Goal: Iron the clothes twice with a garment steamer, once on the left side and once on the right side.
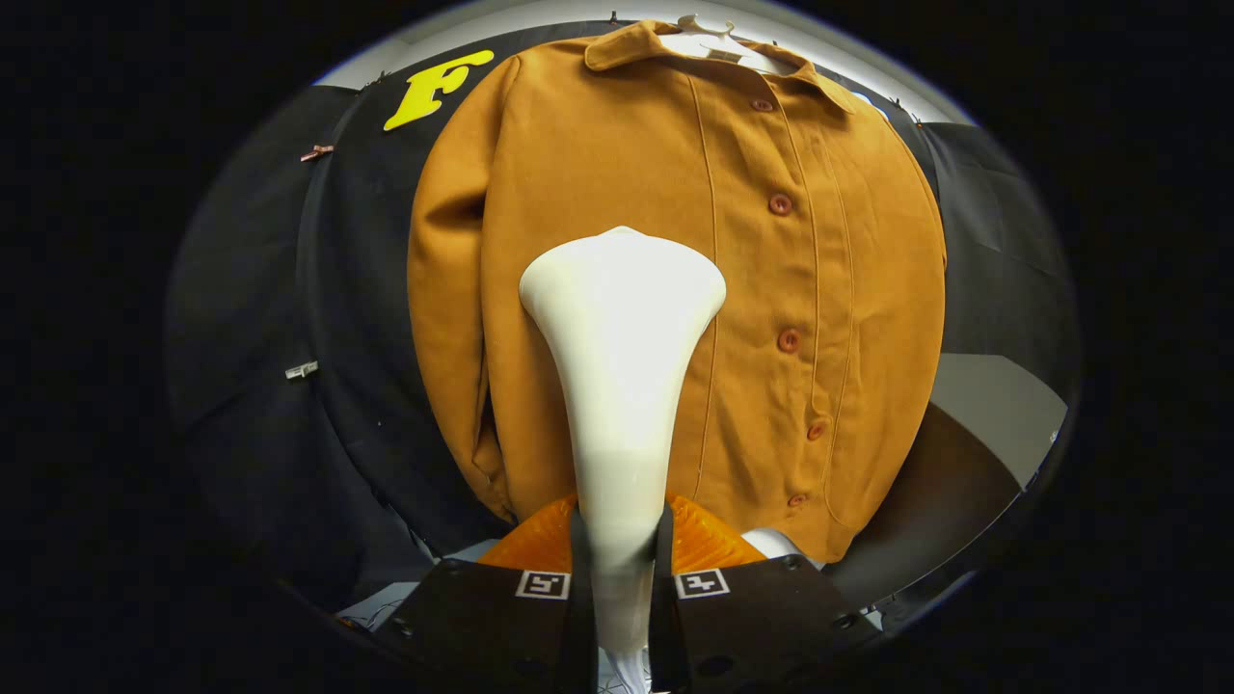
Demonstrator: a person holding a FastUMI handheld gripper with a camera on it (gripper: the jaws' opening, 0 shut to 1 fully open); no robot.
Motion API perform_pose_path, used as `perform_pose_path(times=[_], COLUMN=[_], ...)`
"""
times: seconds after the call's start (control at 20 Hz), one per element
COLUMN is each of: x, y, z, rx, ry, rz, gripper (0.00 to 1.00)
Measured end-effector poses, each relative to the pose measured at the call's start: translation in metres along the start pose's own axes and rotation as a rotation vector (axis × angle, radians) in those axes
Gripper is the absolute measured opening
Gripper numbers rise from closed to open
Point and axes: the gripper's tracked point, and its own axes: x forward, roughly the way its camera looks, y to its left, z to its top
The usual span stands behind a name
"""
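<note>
Gripping steamer, head on jacket's left panel

Holding the white garment steamer [622,386] by its narrow neck, the gripper [622,569] has both fingers pressed on it at bottom centre of the frame; jaws narrow, clamped either side. Steamer looks like rigid smooth plastic, probably light but top-heavy with the wide head, so it could slip or twist; the neck just above the orange base [709,545] reads as the right hold. Mustard-brown button jacket [800,289] hangs on a white hanger [709,39] at top centre, filling mid-frame beyond the fingers. Soft, thickish fabric, likely to sway if pushed. Steamer head sits in front of the panel left of the buttons [780,203]; contact with cloth cannot be told.
</note>
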Motion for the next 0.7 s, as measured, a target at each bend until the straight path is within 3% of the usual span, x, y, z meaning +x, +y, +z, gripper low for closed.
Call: perform_pose_path(times=[0.7], x=[0.015], y=[-0.014], z=[-0.095], rx=[-0.018], ry=[0.093], rz=[-0.009], gripper=[0.24])
